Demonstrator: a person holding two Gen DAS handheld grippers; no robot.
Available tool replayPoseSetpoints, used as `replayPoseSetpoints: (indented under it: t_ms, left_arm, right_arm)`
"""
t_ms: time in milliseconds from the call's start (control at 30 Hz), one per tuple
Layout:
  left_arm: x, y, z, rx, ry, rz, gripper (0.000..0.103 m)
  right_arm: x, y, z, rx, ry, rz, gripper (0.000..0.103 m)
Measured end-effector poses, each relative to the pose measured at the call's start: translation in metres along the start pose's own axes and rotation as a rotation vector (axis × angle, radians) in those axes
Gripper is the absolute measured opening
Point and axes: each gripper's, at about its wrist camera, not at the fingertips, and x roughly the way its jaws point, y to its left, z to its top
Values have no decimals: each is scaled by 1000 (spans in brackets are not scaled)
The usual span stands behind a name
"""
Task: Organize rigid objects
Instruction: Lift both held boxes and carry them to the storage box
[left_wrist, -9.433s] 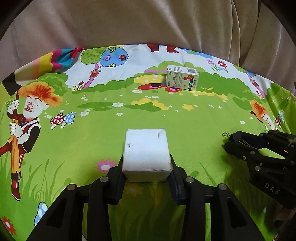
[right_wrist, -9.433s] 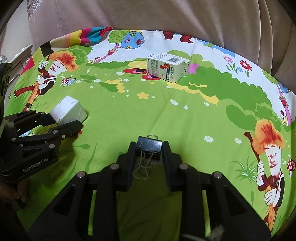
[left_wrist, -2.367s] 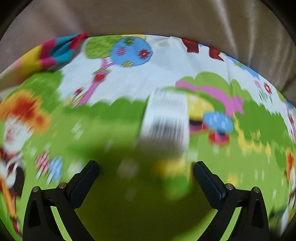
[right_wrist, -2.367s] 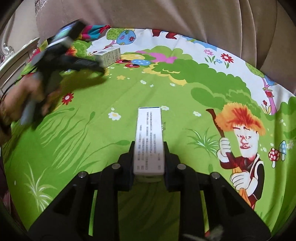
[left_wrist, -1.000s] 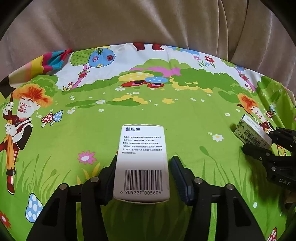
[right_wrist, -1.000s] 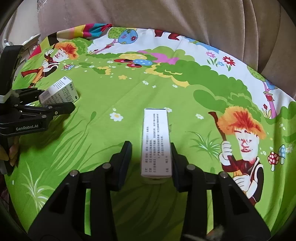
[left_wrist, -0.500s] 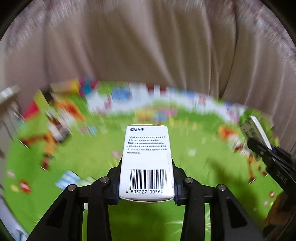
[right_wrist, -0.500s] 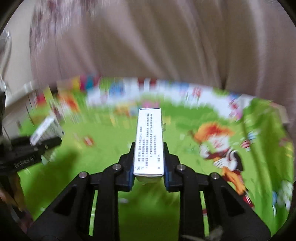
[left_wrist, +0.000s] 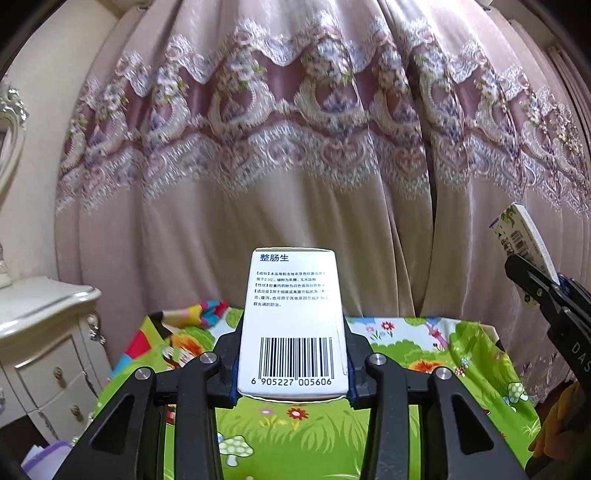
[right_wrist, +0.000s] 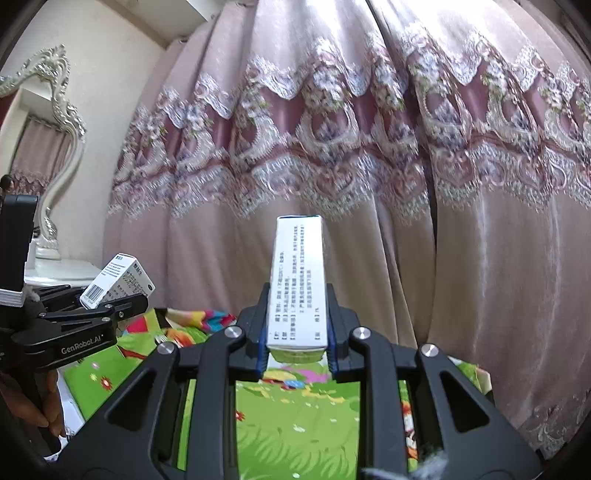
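A white medicine box (left_wrist: 293, 321), barcode face toward the camera, is clamped between the fingers of the left gripper (left_wrist: 293, 363) and projects forward and upward from them. A second, narrower box (right_wrist: 298, 282), printed side up, is grasped the same way by the right gripper (right_wrist: 297, 350). Each gripper appears in the other's view: the right one at the left camera's far right edge, the left one at the right camera's left edge, the two boxes well apart. Both are raised above the cartoon-print cloth (left_wrist: 461, 365), which lies below and ahead of the fingers; beyond it hangs a lace-trimmed curtain (left_wrist: 295, 147), and a white dresser (left_wrist: 48, 332) stands left of the left gripper. The step in hand appears to be carrying, with both boxes lifted clear. The next move probably calls for lowering each box to a chosen spot, flat and aligned, before the jaws let go; no destination is visible.
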Motion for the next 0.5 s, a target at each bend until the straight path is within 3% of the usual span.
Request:
replayPoseSetpoints:
  t_ms: [200, 500]
  left_arm:
    - [-28, 17, 9, 6, -49, 44, 41]
    - [-74, 66, -7, -20, -42, 153, 41]
  right_arm:
    - [-12, 17, 13, -6, -35, 55, 28]
    - [-20, 70, 23, -58, -42, 230, 28]
